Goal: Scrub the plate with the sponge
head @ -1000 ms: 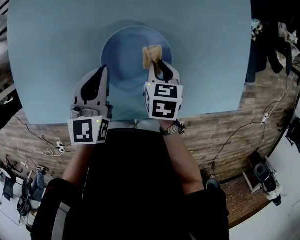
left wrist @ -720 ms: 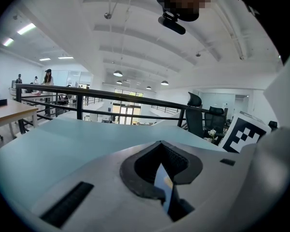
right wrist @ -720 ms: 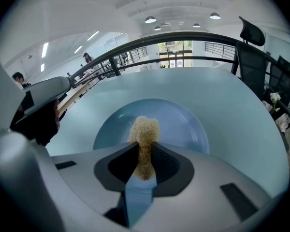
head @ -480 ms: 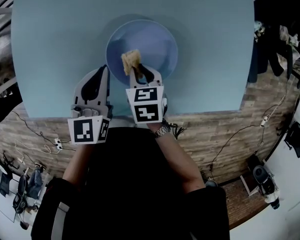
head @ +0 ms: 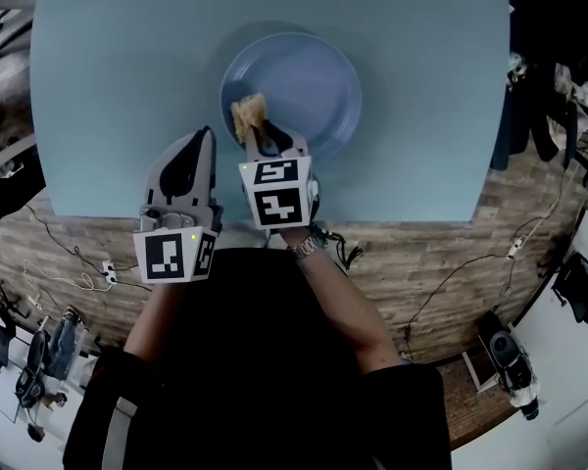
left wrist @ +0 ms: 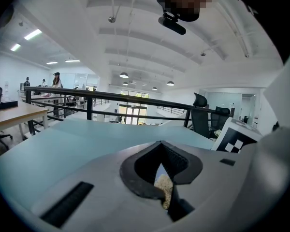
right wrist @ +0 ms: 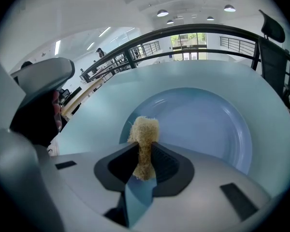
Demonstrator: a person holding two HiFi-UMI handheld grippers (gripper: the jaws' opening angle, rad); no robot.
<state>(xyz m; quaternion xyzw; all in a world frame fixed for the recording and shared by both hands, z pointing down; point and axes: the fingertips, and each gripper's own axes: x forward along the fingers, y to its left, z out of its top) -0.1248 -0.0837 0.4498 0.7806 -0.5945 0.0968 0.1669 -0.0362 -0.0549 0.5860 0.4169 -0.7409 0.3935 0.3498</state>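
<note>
At the near-left rim of the plate (head: 309,81) the right tool (head: 260,137) pinches the sponge (head: 247,114), its length poking forward; bare plate lies ahead and rightward, that's the sweep; left tool (head: 203,137), pressed together and empty, hangs just left, off the plate.

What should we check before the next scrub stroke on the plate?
1. Sponge clamped in right gripper: ok, it sticks out past the jaws.
2. Sponge over plate: ok, near its left rim.
3. Sponge pressing on plate: cannot tell.
4. Plate flat on table, away from the edges: ok.
5. Left gripper steadying plate: not ok, it sits beside the plate with its jaws together.
</note>
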